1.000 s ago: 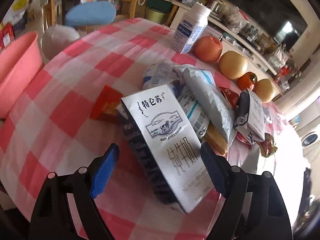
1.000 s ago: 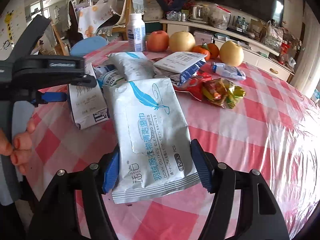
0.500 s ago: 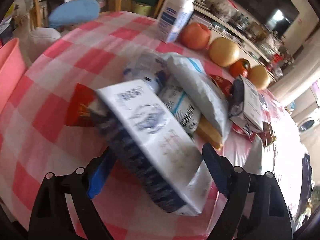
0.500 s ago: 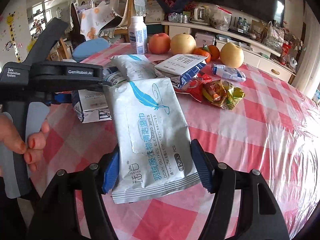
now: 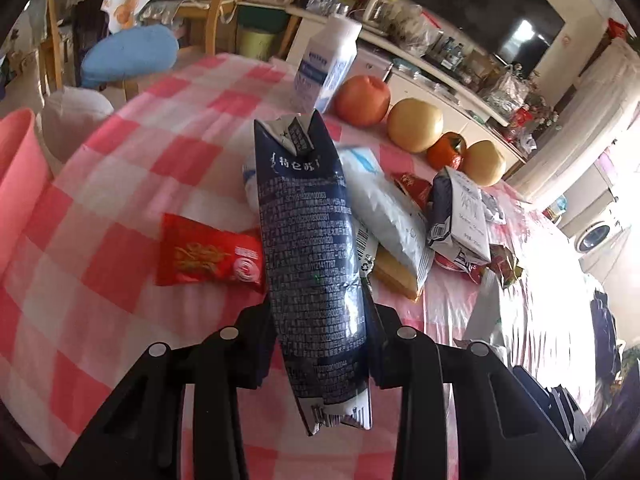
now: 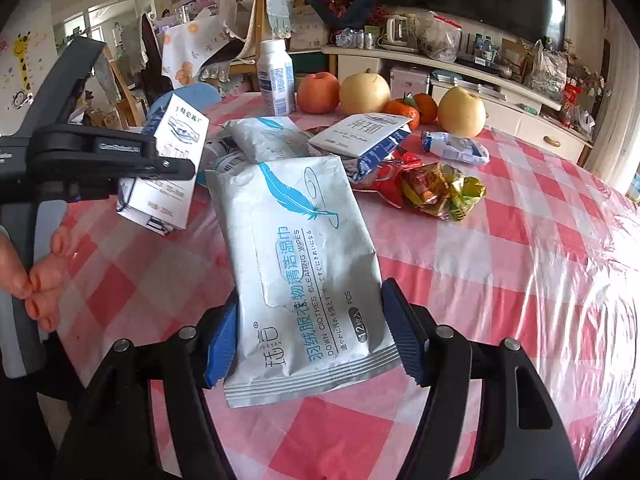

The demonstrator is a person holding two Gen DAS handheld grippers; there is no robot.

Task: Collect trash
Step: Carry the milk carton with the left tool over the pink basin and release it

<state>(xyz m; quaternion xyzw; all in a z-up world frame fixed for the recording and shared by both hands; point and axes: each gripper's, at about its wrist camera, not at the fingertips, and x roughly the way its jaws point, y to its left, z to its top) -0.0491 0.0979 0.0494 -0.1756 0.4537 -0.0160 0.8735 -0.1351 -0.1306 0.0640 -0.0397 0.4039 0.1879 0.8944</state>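
Navy milk carton (image 5: 316, 256) is pinched and lifted by left gripper (image 5: 320, 344); right gripper (image 6: 310, 344) jaws straddle wipes pack (image 6: 296, 256), grip uncertain. Wrappers (image 6: 436, 188) remain far right.

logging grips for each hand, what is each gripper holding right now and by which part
Left gripper: milk carton, clamped across its lower body, off the table. Right gripper: wipes pack, fingers at both side edges near its bottom end.

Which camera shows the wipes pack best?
The right wrist view: the wipes pack fills it, label readable, between the right gripper's fingers. The left wrist view shows no pack I can identify as it.
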